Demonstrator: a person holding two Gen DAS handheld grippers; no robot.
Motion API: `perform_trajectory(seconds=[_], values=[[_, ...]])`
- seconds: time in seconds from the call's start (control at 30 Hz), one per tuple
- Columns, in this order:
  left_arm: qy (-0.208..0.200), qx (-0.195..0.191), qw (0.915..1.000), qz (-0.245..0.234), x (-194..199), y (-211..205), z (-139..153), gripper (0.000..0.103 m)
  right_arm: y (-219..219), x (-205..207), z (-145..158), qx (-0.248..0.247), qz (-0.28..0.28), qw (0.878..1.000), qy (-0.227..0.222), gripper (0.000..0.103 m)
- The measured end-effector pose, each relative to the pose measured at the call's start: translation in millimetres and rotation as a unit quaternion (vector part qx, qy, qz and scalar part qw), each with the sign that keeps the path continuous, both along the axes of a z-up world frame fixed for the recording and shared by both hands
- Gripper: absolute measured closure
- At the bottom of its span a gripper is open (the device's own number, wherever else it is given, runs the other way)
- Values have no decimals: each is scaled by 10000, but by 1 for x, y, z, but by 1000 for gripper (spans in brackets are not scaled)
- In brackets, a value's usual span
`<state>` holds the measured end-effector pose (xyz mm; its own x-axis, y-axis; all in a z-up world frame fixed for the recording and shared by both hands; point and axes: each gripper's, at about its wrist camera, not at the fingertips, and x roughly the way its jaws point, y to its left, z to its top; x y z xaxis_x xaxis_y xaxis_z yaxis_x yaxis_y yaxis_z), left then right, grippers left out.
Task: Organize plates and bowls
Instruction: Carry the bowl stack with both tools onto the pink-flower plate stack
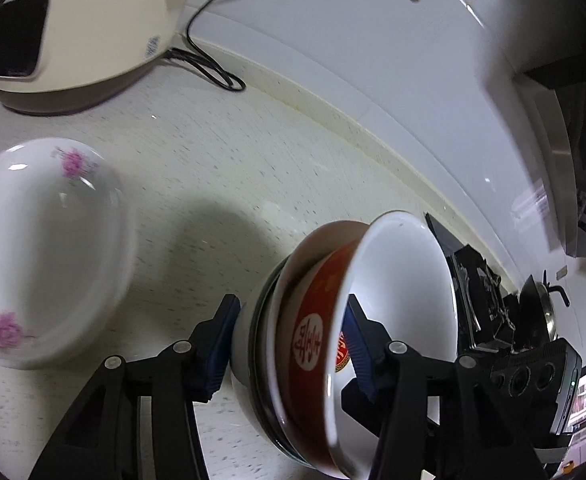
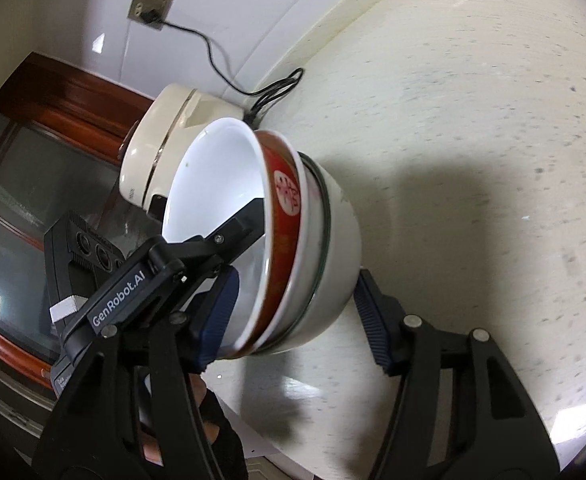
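Carrying nested bowl stack (image 1: pixel 333 344) off the counter (image 1: pixel 221 168), both grippers clamped on it: left gripper (image 1: pixel 289 344) and right gripper (image 2: pixel 293 312) (one pad inside, one outside). Floral plate (image 1: pixel 41 248) sits apart at left, not yet organized.

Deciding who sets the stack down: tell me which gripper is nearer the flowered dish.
Left. The left gripper clamps the bowl stack on the side facing the flowered dish; the right gripper holds the stack's far side, away from it.
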<state>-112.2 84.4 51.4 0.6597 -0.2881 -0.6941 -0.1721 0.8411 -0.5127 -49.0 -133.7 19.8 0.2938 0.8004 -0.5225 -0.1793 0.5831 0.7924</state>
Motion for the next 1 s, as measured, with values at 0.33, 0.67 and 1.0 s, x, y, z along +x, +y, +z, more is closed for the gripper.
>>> perform_trajectory(seconds=[0.33,0.67,1.0], values=[[-170,-50,9990,406,-23,44,17,50,50,-6,14,9,362,9992,-172,40],[-214,-165,9965,796,-37,94,19,50,102,-4,16,-74,721,9971,-243,40],[-269,-220,9924,1181,-44,130,16,50,140,-6,16,-74,1074,9938,-289,40]])
